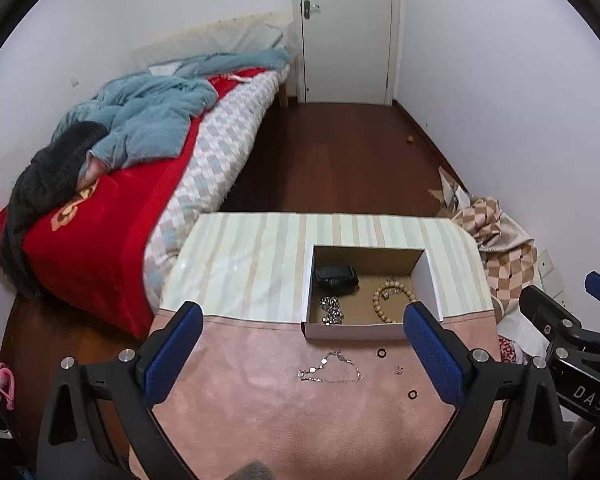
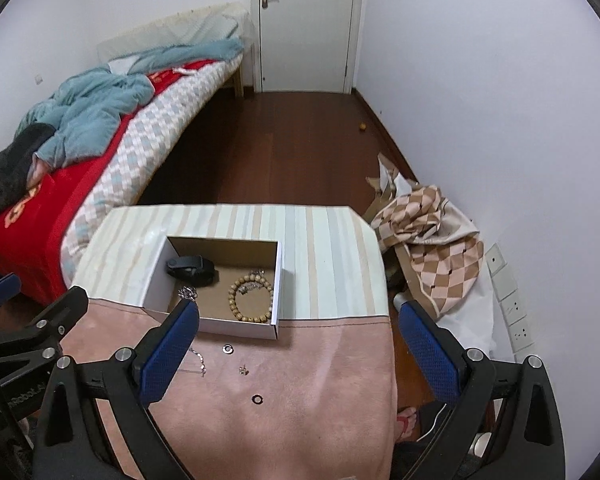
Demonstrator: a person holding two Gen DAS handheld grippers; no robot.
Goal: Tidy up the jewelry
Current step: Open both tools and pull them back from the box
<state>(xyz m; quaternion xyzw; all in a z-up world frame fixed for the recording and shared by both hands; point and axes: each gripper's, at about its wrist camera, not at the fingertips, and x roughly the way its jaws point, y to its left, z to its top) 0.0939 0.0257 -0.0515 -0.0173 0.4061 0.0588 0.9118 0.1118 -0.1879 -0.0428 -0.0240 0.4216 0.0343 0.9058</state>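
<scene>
A white cardboard box [image 1: 356,331] [image 2: 236,326] stands on the table and holds a black watch [image 1: 336,276] [image 2: 190,267], a wooden bead bracelet [image 1: 392,300] [image 2: 250,298] and a silver chain [image 1: 331,310] [image 2: 187,292]. On the pink cloth [image 1: 300,412] [image 2: 300,400] in front of it lie a thin silver necklace [image 1: 330,370] [image 2: 198,362], two rings [image 1: 381,353] [image 2: 228,348] [image 1: 412,394] [image 2: 257,399] and a small earring [image 1: 399,370] [image 2: 243,369]. My left gripper [image 1: 304,348] is open and empty above the necklace. My right gripper [image 2: 300,344] is open and empty, near the rings.
The table has a striped cover [image 1: 252,248] at its far half. A bed [image 1: 112,184] with red and blue blankets stands at the left. A checked cloth [image 2: 432,240] is heaped on the floor at the right. A white door [image 1: 346,28] is at the back.
</scene>
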